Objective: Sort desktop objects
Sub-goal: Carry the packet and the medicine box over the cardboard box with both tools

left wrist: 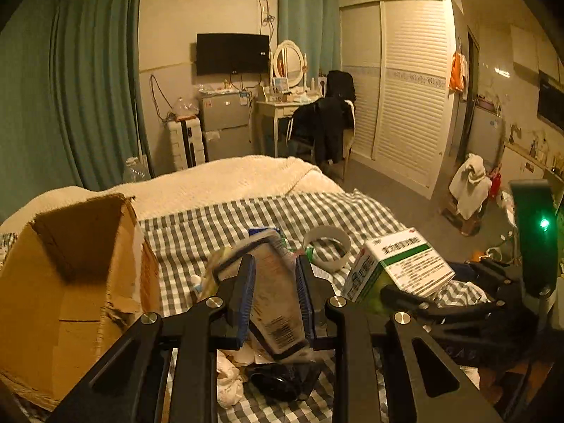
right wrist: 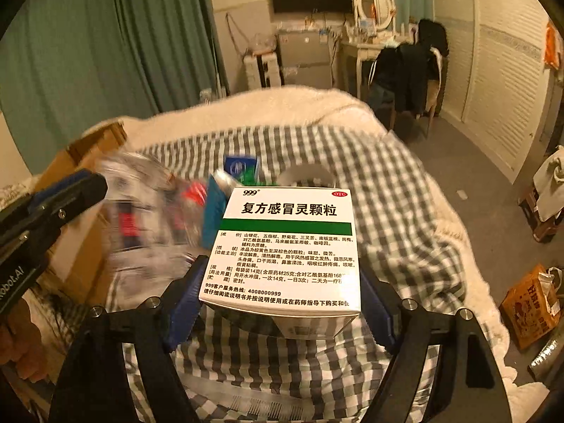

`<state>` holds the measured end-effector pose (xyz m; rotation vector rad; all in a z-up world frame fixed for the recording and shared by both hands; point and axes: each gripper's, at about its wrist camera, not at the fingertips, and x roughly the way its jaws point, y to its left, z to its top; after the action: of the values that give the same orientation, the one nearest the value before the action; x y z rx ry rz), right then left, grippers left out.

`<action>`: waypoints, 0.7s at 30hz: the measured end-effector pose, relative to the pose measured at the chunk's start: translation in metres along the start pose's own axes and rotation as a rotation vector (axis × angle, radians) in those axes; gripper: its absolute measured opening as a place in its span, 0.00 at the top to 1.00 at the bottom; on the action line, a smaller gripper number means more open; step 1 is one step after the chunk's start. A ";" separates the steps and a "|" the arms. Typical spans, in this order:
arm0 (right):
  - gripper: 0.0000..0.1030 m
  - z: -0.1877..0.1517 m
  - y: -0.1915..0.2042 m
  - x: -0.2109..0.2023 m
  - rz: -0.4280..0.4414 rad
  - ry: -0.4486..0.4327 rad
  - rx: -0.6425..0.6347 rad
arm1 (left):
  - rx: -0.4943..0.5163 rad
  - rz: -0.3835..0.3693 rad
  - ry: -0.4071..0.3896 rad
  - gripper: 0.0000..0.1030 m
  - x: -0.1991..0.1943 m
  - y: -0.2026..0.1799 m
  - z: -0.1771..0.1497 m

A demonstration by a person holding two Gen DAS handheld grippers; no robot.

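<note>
**Both grippers loaded above the bed**

Presently, two items are shown held at once over the checked bedsheet [left wrist: 218, 222]. The left gripper [left wrist: 273, 290] is closed narrowly on a flat plastic packet [left wrist: 275, 303] (its print is blurred and cannot be read), which is clamped between the blue pads and lifted clear of the clutter beneath. The right gripper [right wrist: 282, 303] is closed on a white and green medicine box [right wrist: 287, 246]; its jaws stand wide because the box is wide, and the pads are seen against the two side faces. An open cardboard box [left wrist: 70, 275] is seen lying on the bed to the left of the packet, and a white tape roll [left wrist: 329, 246] and a blue carton [right wrist: 241, 167] are left on the sheet further off.

The step in hand is judged to be the carrying of each item to its place, probably the cardboard box. For this to be done well, the packet should be kept level and brought over the opening before release, since thin film is easily slipped from narrow pads. The medicine box should be gripped no harder than needed (card walls are readily dented), and the two grippers should be kept apart so that no collision is caused.
</note>
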<state>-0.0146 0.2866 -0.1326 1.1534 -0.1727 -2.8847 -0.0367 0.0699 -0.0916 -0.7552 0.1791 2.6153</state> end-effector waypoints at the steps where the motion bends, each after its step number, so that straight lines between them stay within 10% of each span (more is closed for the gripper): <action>1: 0.23 0.002 0.000 -0.006 0.001 -0.020 0.003 | -0.002 -0.001 -0.005 0.77 -0.004 0.000 0.001; 11: 0.23 0.017 0.005 -0.055 -0.013 -0.171 0.023 | -0.038 -0.015 0.007 0.73 -0.014 0.005 0.003; 14: 0.23 0.023 0.001 -0.071 -0.041 -0.213 0.027 | -0.041 -0.039 0.042 0.47 0.004 -0.003 -0.009; 21: 0.23 0.036 -0.019 -0.096 -0.042 -0.290 0.070 | -0.047 -0.146 0.125 0.27 0.053 -0.034 -0.027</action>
<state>0.0305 0.3156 -0.0425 0.7477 -0.2608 -3.0932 -0.0507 0.1128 -0.1430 -0.9138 0.0941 2.4439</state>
